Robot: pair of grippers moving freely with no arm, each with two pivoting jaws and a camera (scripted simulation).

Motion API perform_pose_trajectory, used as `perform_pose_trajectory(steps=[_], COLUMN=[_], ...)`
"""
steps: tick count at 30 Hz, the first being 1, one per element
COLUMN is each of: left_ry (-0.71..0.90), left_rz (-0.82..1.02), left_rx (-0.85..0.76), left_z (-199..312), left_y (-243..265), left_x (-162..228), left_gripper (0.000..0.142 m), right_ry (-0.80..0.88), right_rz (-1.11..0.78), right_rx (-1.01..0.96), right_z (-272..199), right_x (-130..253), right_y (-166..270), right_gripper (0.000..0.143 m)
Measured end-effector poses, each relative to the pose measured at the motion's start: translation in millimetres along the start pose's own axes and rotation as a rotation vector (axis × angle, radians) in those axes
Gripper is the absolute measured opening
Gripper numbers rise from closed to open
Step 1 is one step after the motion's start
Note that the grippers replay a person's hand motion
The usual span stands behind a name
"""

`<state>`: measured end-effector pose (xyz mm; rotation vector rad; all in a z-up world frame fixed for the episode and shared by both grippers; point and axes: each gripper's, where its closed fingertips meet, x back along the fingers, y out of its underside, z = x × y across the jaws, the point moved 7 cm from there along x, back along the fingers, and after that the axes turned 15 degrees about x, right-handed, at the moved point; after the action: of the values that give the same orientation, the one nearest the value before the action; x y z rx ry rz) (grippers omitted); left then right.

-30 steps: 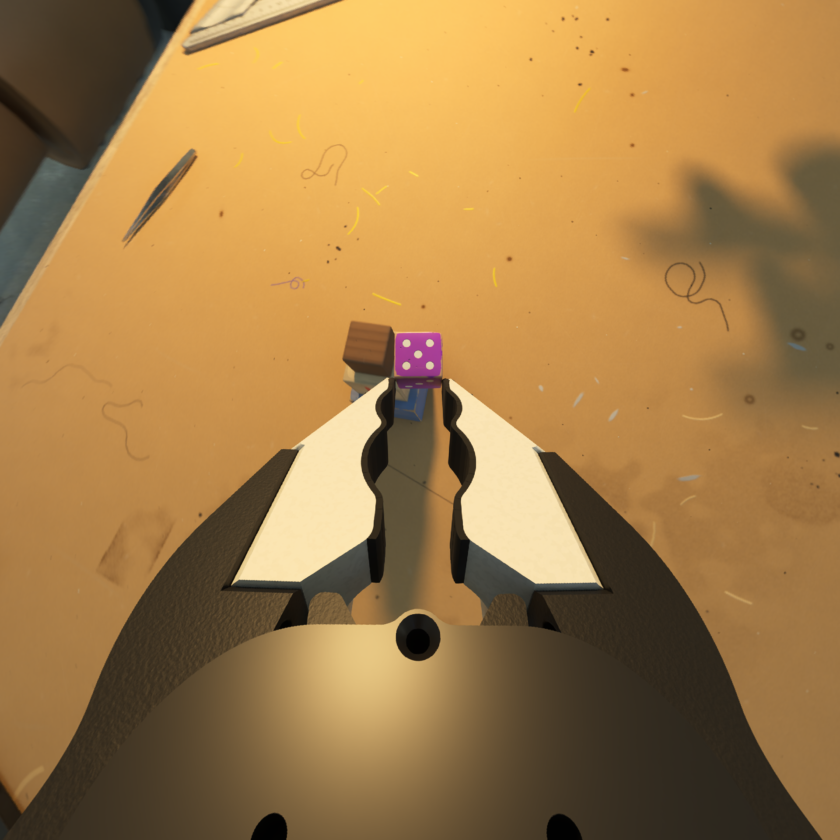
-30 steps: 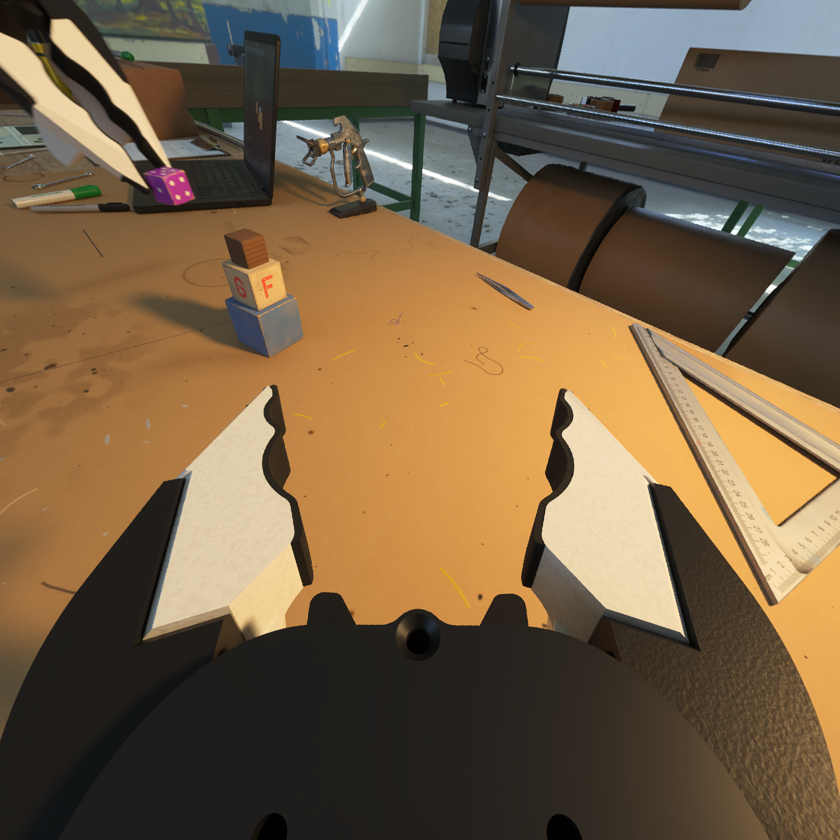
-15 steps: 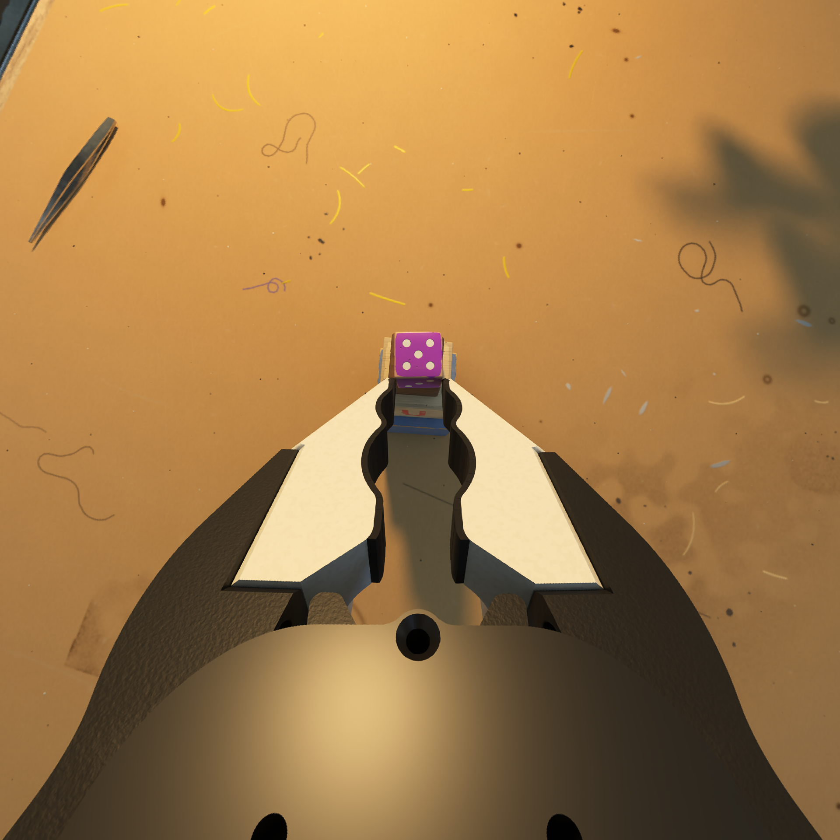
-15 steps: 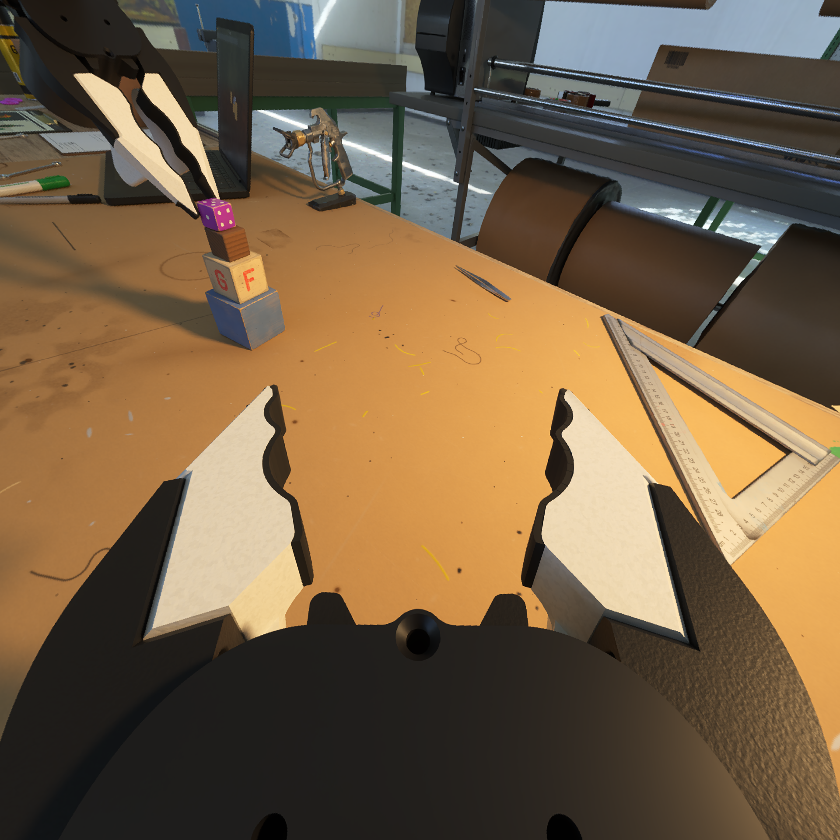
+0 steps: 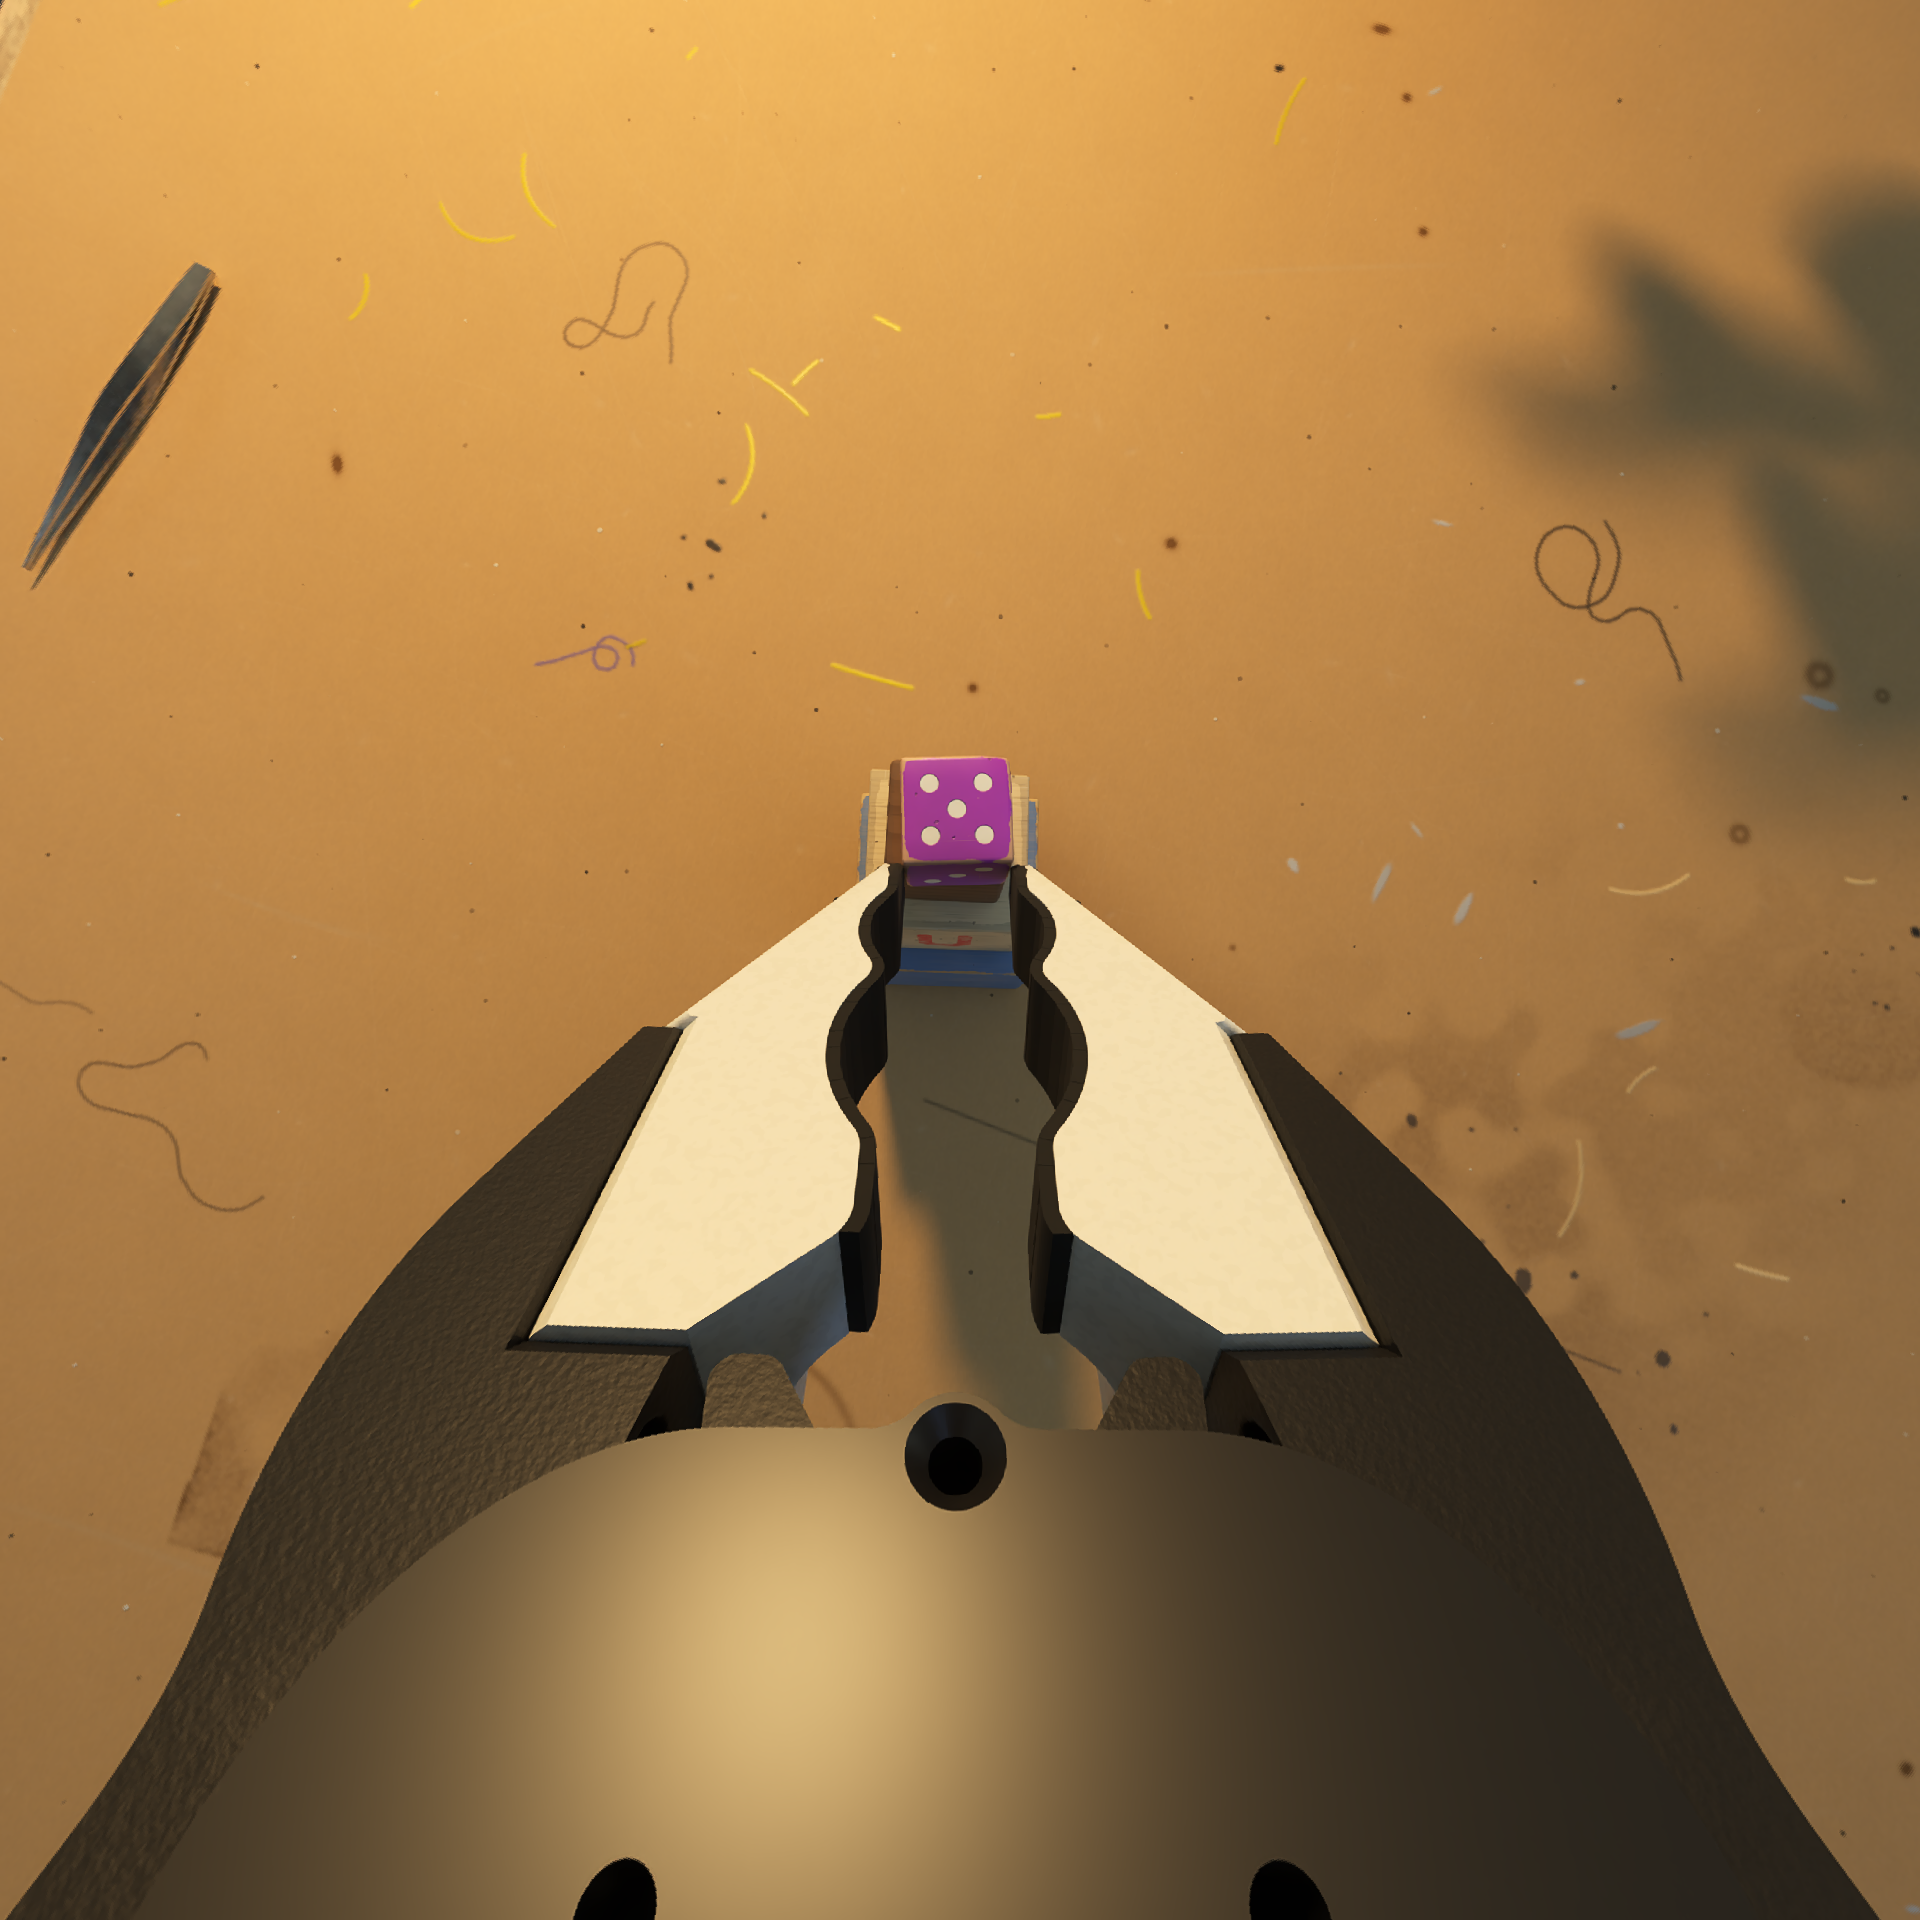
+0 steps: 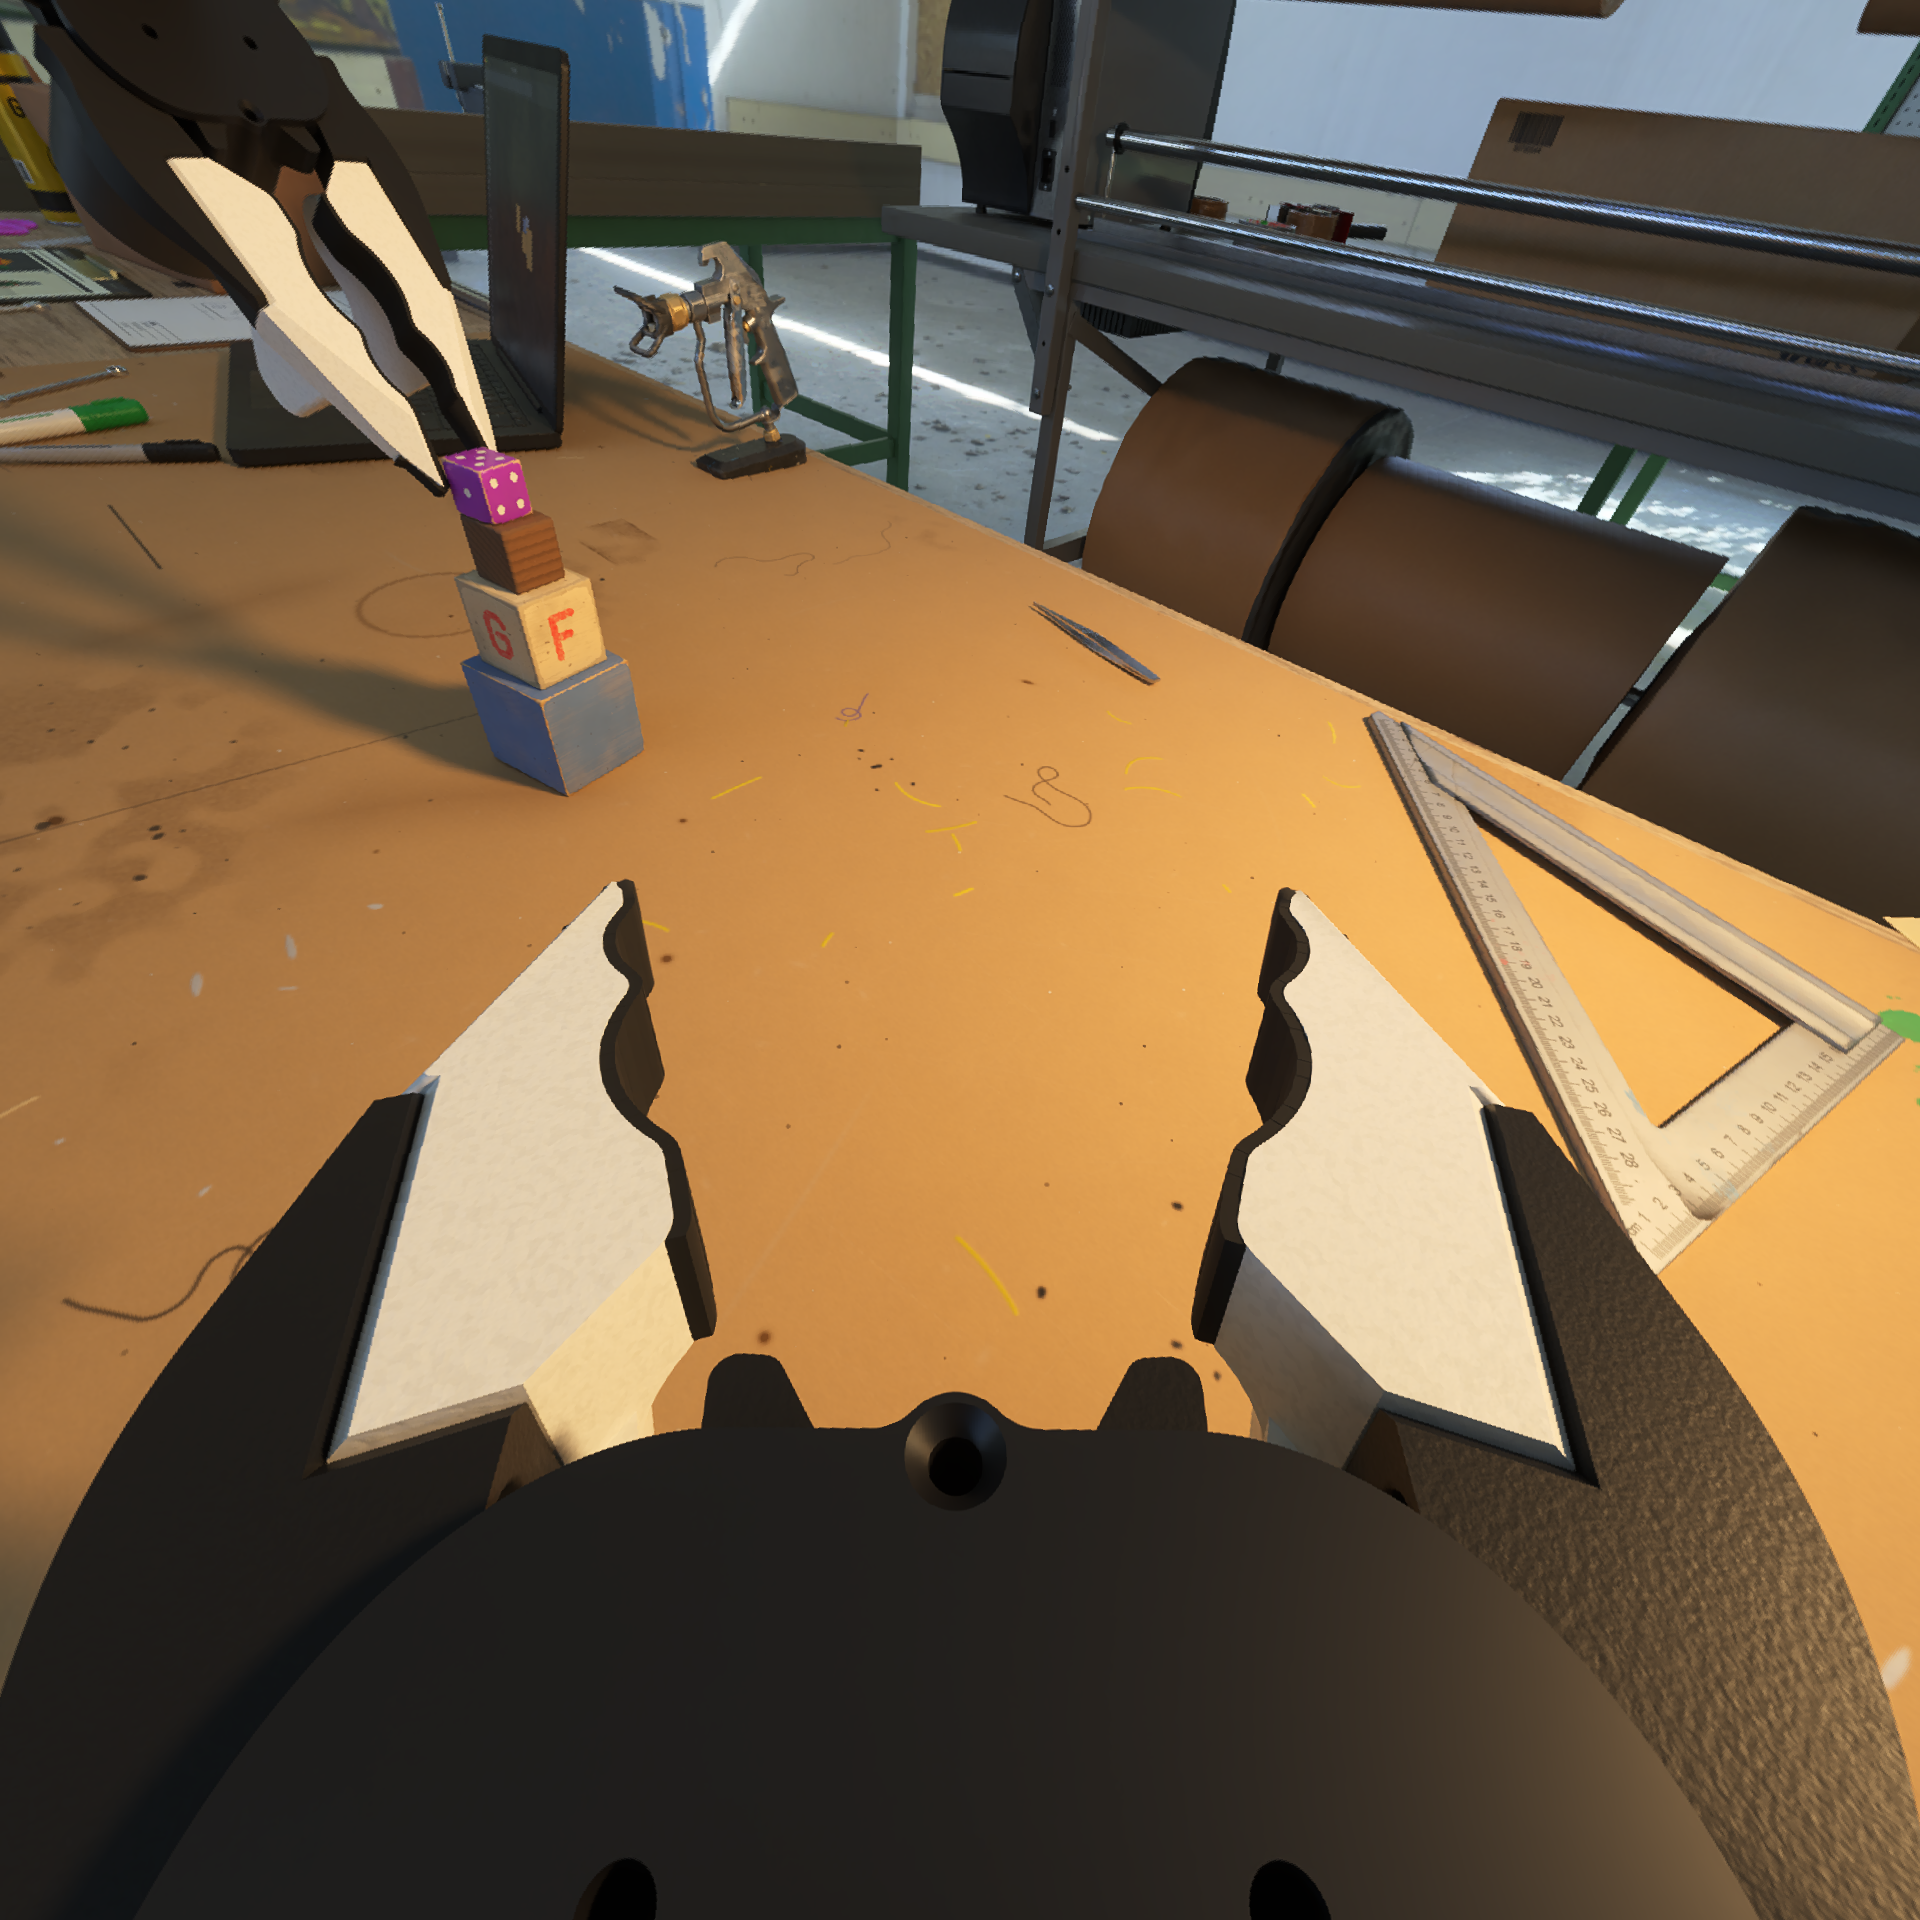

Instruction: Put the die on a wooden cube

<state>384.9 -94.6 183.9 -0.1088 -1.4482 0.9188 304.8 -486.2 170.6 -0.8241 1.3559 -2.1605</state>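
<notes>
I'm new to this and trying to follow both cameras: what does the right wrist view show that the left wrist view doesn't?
Only the right wrist view shows the open right gripper, a laptop, a spray gun, a metal square ruler, and the lettered block and blue block in full.

Only the left wrist view looks straight down on the die's five-pip face.

Both show the left gripper closed on the purple die atop the brown wooden cube, plus the tweezers and workbench.
</notes>
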Motion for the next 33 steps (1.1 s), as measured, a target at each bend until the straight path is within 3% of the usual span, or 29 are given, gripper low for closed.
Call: perform_pose_trajectory(steps=[26, 33], left_ry=[0.032, 0.025], left_rz=[0.009, 0.029], left_rx=[-0.002, 0.004], left_z=[-3.2, -4.1], left_y=[1.6, 0.4], left_x=[0.0, 4.1], left_gripper=[0.020, 0.031], right_ry=[0.012, 0.012], right_rz=[-0.010, -0.013], right_rx=[0.003, 0.004], right_z=[1.6, 1.6], right_x=[3.7, 3.7], right_y=[0.6, 1.3], right_gripper=[0.118, 0.118])
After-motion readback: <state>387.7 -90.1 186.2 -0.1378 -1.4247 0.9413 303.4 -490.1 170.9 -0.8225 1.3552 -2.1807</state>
